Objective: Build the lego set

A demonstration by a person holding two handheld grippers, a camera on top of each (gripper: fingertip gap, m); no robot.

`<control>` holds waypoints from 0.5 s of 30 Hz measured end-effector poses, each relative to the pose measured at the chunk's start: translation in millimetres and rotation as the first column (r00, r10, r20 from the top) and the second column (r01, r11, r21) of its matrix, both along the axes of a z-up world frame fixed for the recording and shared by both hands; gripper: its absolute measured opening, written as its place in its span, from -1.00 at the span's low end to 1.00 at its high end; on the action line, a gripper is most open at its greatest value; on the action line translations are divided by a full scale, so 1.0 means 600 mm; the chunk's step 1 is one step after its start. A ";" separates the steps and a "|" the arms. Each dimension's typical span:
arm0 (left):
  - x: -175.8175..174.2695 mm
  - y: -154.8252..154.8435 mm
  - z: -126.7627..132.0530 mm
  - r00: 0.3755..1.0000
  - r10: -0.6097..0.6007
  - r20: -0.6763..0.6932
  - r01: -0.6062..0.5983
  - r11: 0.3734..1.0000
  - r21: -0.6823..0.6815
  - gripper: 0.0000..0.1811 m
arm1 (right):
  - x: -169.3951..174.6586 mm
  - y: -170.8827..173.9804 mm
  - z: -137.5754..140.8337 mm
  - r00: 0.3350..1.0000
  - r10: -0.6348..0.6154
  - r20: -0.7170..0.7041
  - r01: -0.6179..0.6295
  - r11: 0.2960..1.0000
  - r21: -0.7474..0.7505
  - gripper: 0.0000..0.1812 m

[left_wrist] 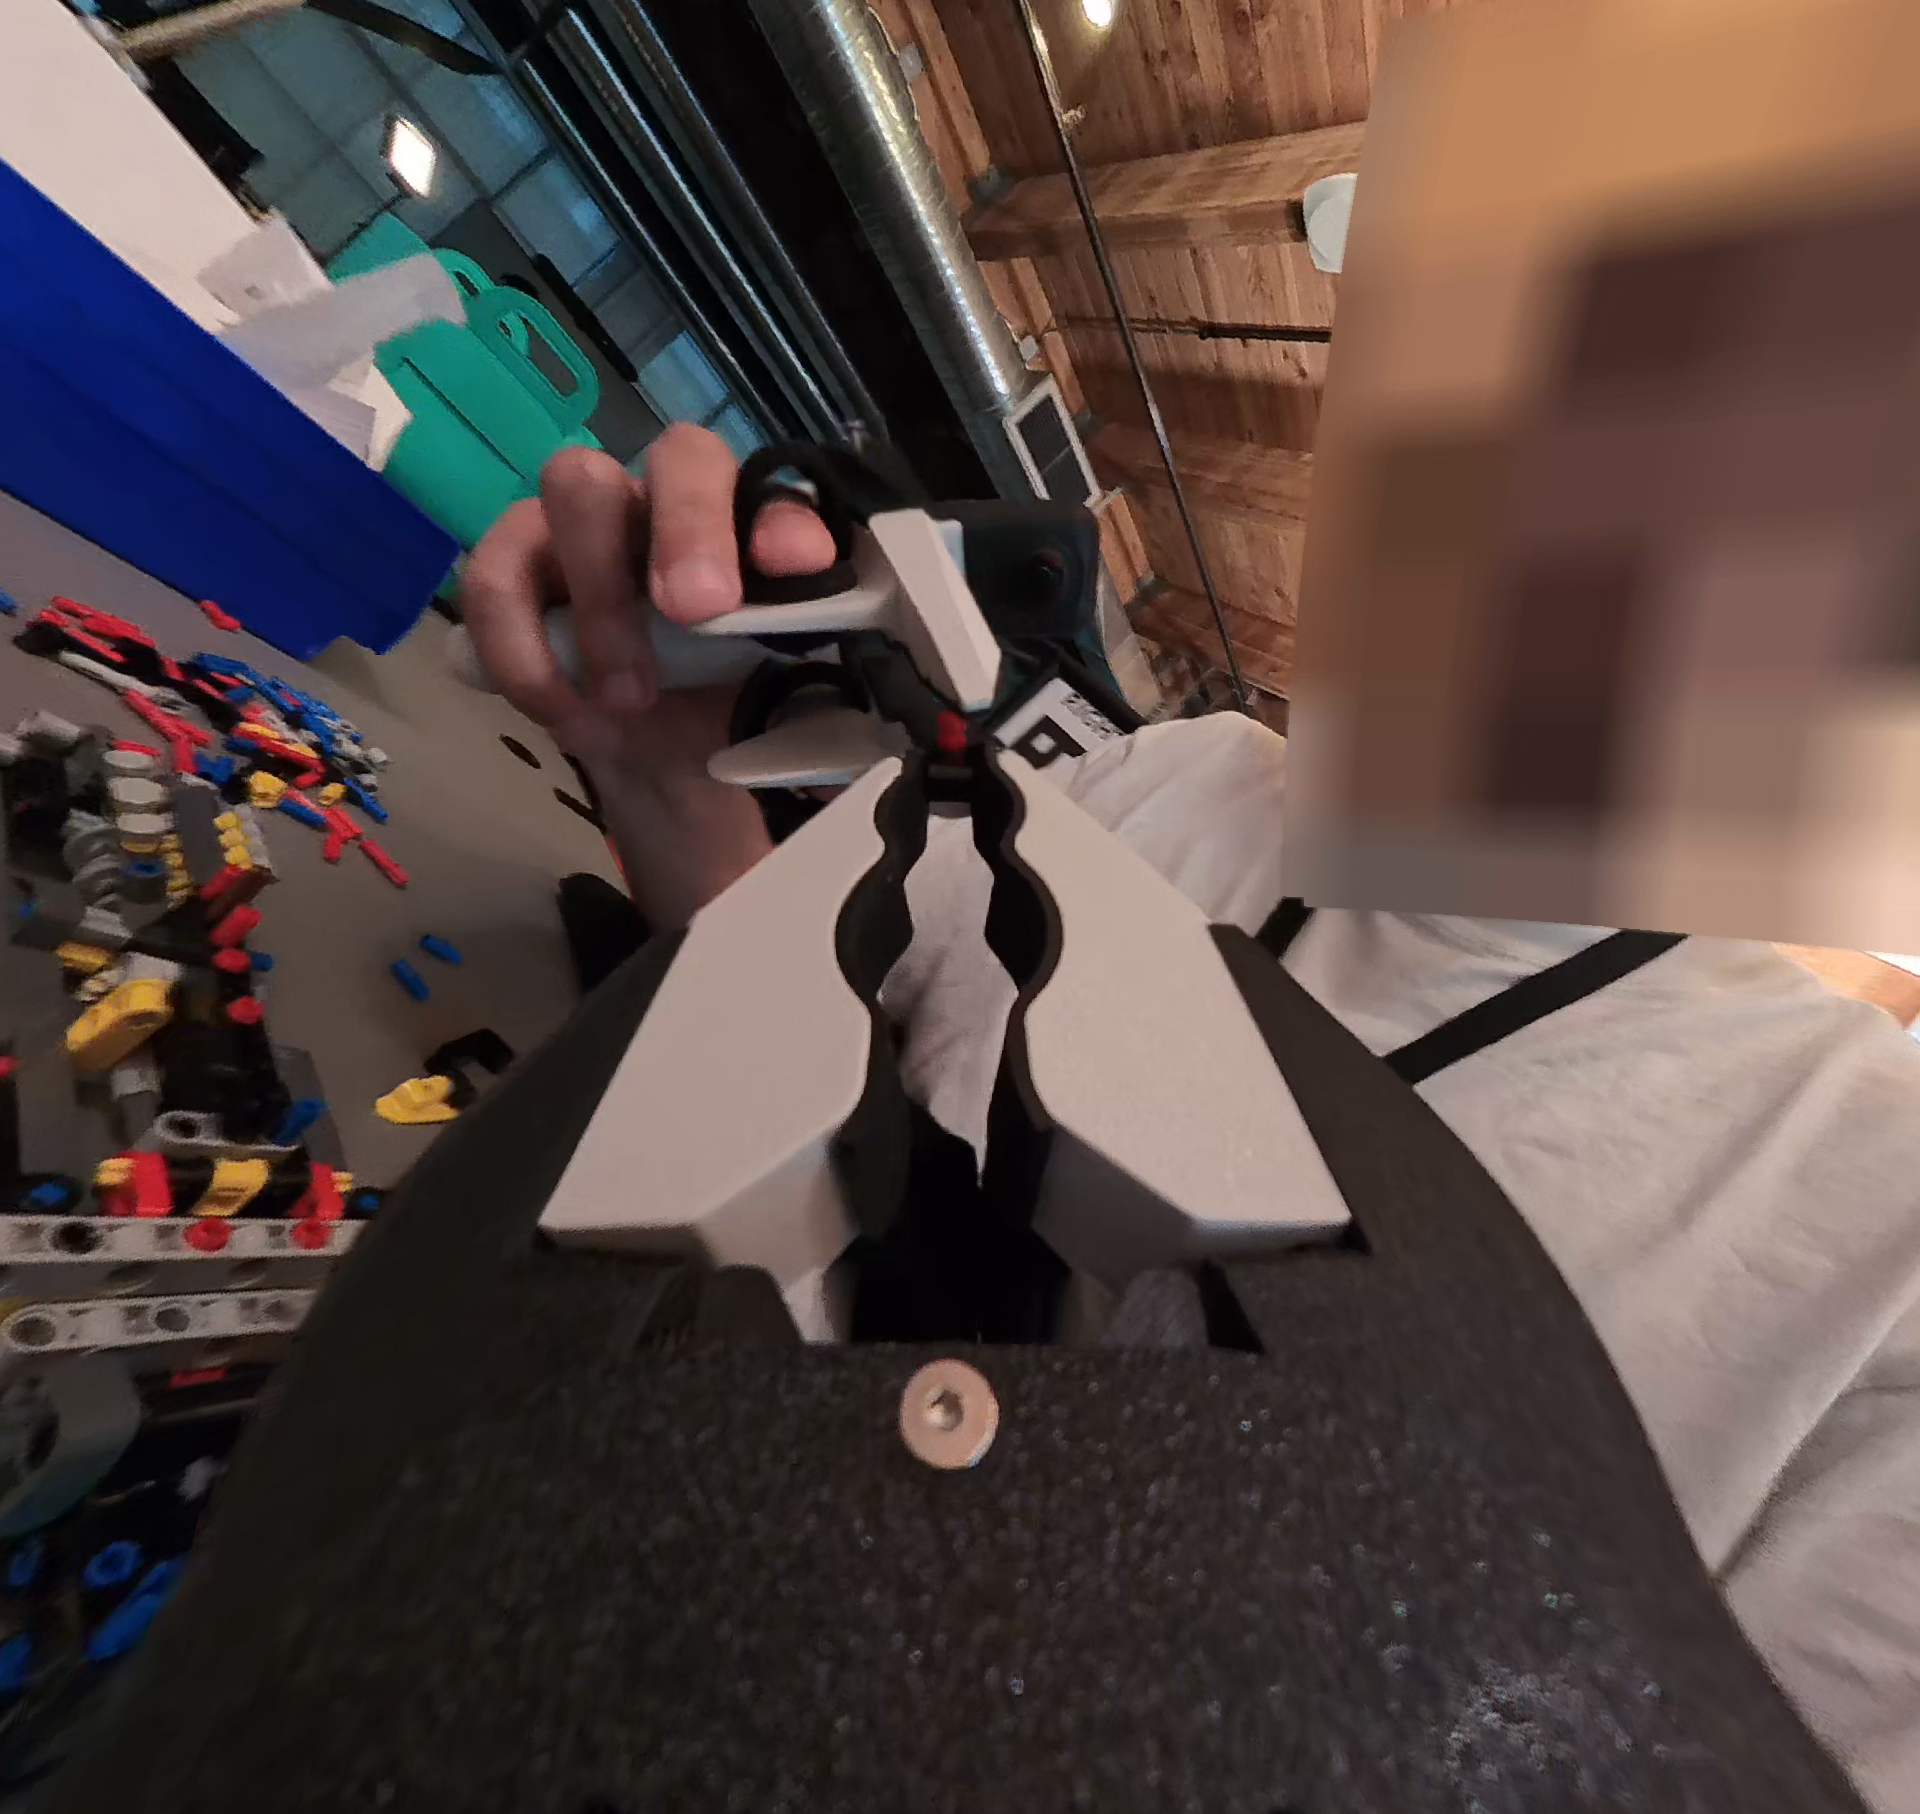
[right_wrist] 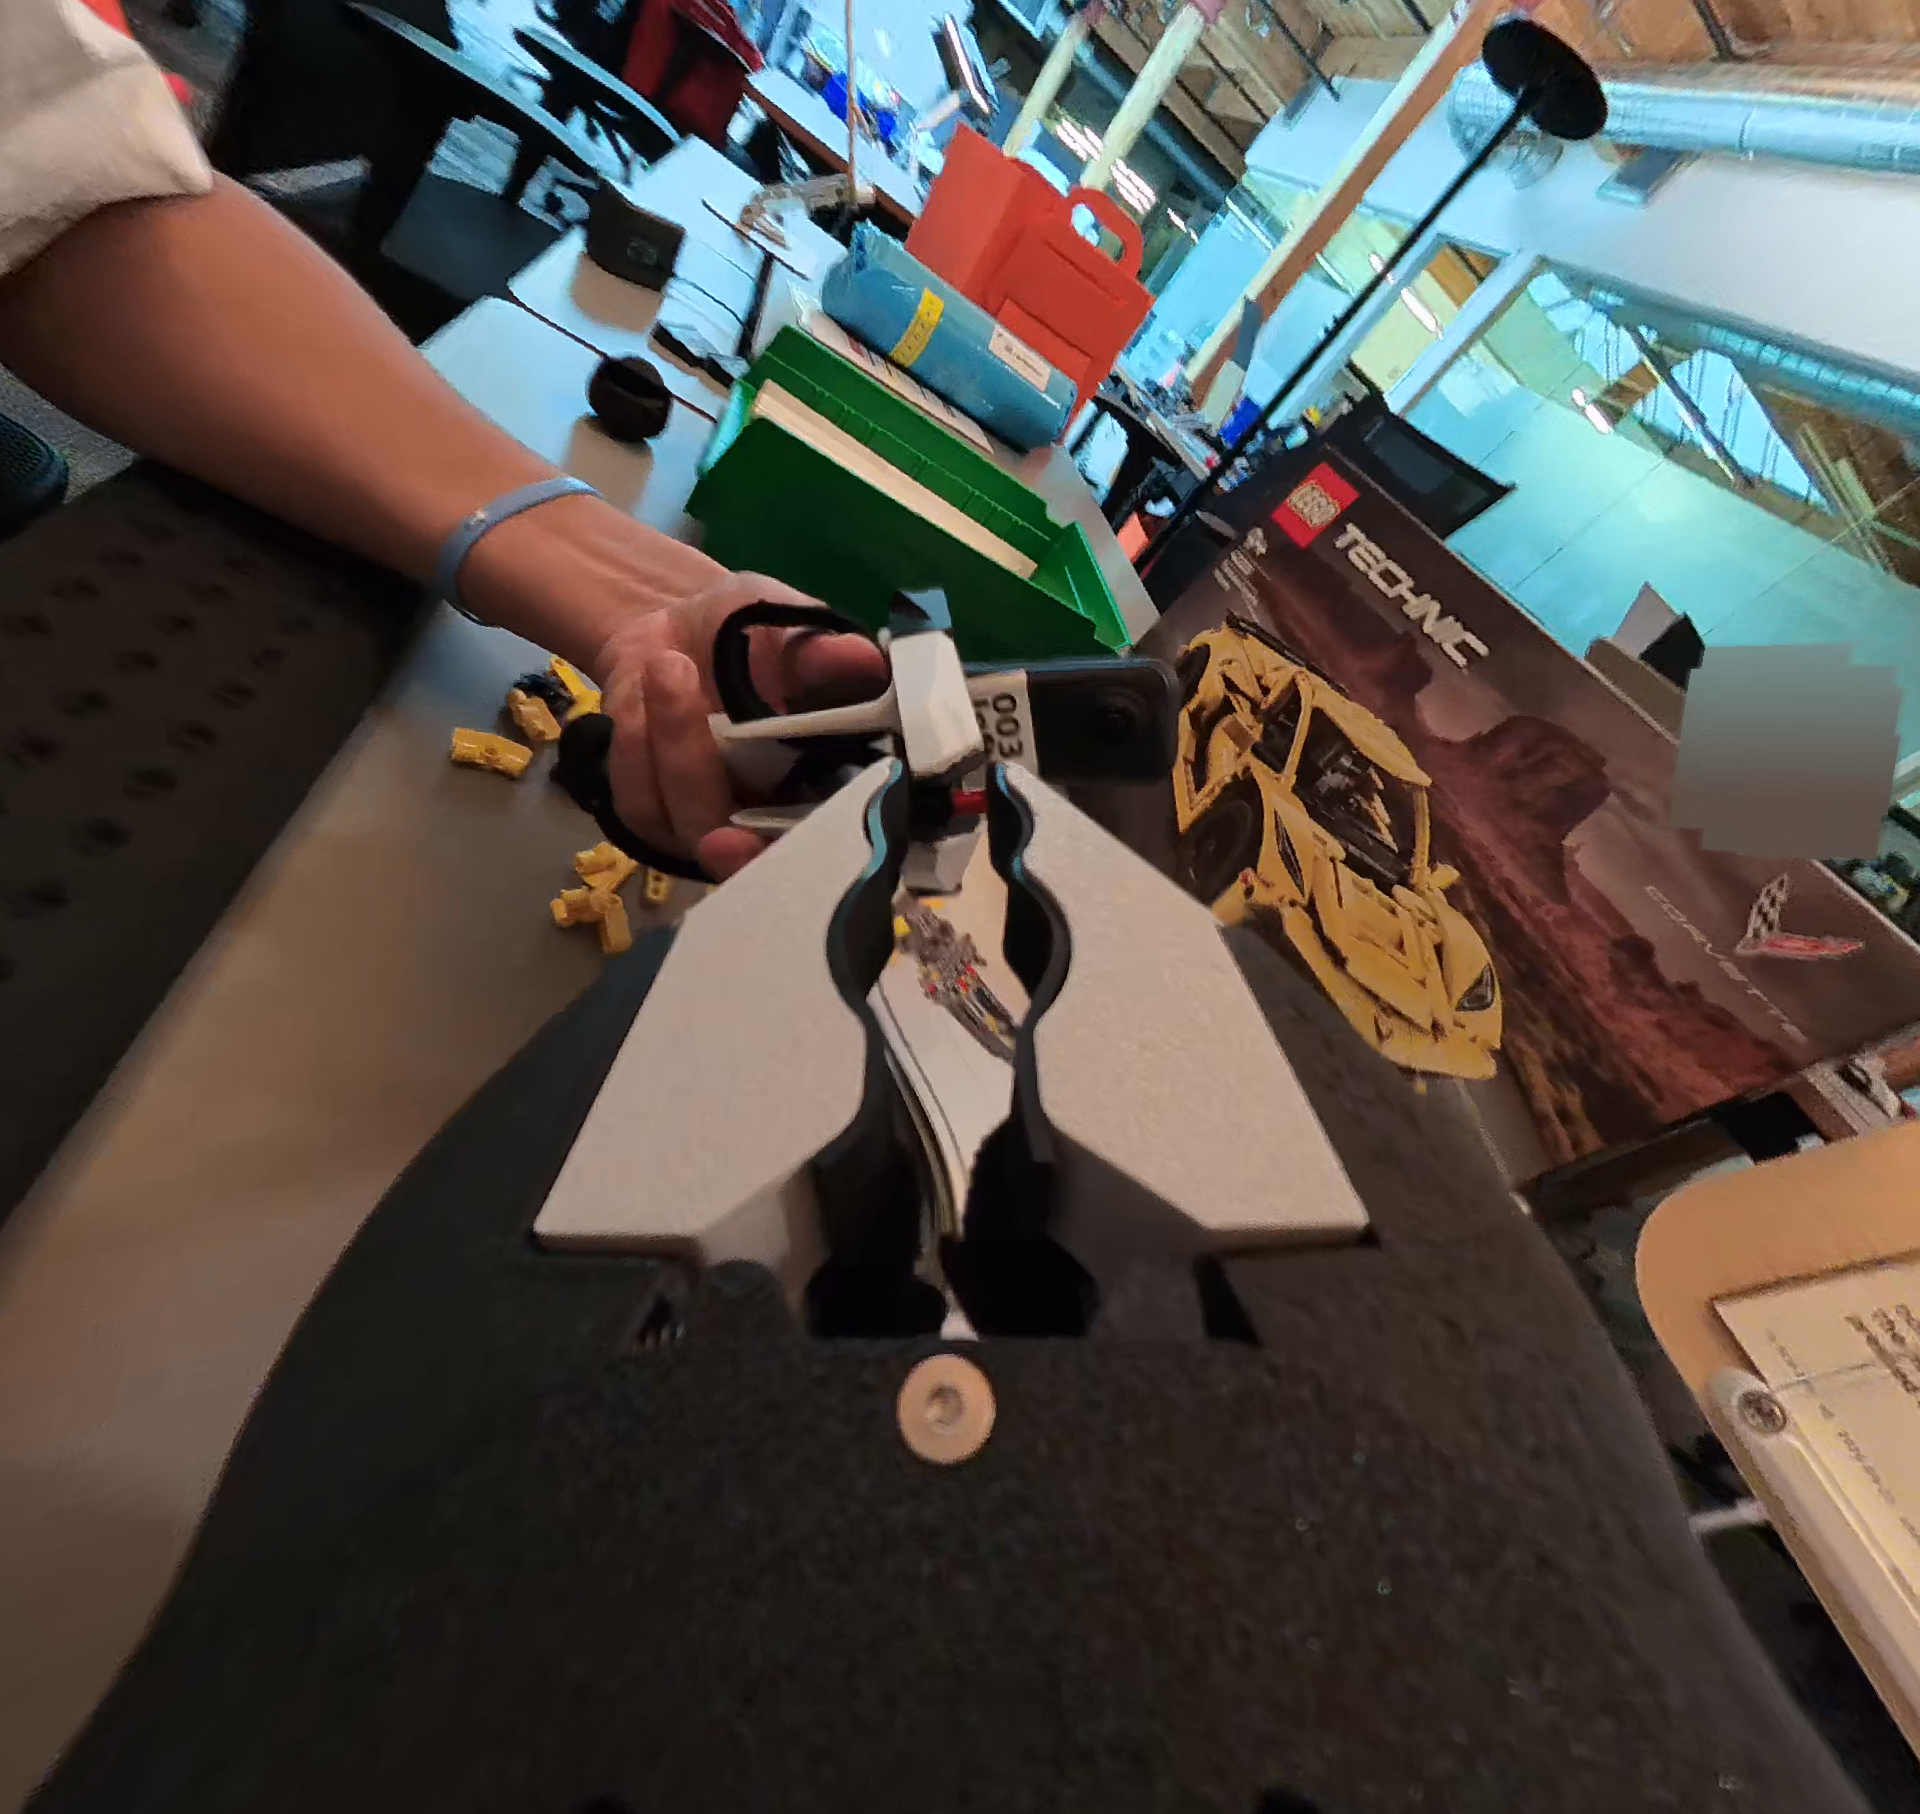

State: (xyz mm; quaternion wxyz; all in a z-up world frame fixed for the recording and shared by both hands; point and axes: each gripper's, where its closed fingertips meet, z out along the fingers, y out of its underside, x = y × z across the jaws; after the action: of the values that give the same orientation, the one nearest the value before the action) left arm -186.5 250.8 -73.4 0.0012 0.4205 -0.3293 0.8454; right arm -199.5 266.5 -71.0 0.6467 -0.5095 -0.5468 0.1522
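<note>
In a workshop with timber ceilings, both tools are meeting tip to tip above a grey tabletop [left_wrist: 436,891], the left tool [left_wrist: 948,803] and right tool [right_wrist: 940,808] each pinching one small red piece [left_wrist: 951,728], loose lego parts [left_wrist: 177,829] lying at nine o'clock.

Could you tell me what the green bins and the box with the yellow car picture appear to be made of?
The green bins look like moulded plastic: a smooth, even, slightly glossy surface with thin rigid walls and stacked rims. The box looks like printed cardboard with a satin sheen: flat panels, a sharp folded edge and a photographic print. Neither can be confirmed by touch here.
</note>
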 end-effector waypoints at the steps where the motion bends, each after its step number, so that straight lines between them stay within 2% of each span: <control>1: 0.004 0.009 -0.004 0.999 0.037 -0.014 -0.037 0.999 0.015 -0.93 | 0.004 0.009 -0.004 0.999 -0.038 0.010 0.038 0.999 0.001 -0.86; 5: 0.013 0.071 -0.034 0.961 0.255 -0.103 -0.242 0.962 0.126 -0.84 | 0.029 0.057 -0.031 0.965 -0.255 0.068 0.254 0.967 0.017 -0.85; 9: 0.005 0.133 -0.055 0.872 0.464 -0.158 -0.414 0.869 0.270 -0.85 | 0.050 0.086 -0.057 0.911 -0.401 0.093 0.406 0.914 -0.030 -0.85; 13: -0.007 0.187 -0.088 0.716 0.666 -0.210 -0.522 0.710 0.472 -0.92 | 0.056 0.100 -0.082 0.857 -0.487 0.169 0.495 0.869 -0.006 -0.85; 15: -0.018 0.216 -0.124 0.598 0.756 -0.266 -0.506 0.614 0.606 -0.94 | 0.057 0.104 -0.086 0.832 -0.520 0.191 0.523 0.851 0.039 -0.85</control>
State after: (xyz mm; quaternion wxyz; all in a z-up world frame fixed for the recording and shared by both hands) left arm -197.5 380.2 -147.9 -0.3260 0.7008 -0.3340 0.5395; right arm -165.3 329.0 -122.8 0.6034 -0.6563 -0.4465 -0.0762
